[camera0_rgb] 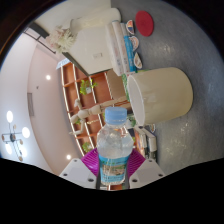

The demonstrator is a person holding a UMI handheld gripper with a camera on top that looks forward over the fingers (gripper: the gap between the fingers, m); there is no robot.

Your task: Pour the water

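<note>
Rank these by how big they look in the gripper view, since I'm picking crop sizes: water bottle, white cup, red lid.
1. Water bottle, held between the fingers, so nearness inflates it.
2. White cup, nearly as big; the order of these two is unsure.
3. Red lid, clearly smallest and farthest away.

A clear plastic bottle (114, 147) with a white cap and a pale blue label is sitting between the gripper (113, 166) fingers, both pink pads pressing its sides, its cap pointing toward the cup. A cream-white cup (160, 94) is lying just beyond the bottle's cap, its rim facing the bottle, resting on the grey counter (190, 60) well in from the edges.
</note>
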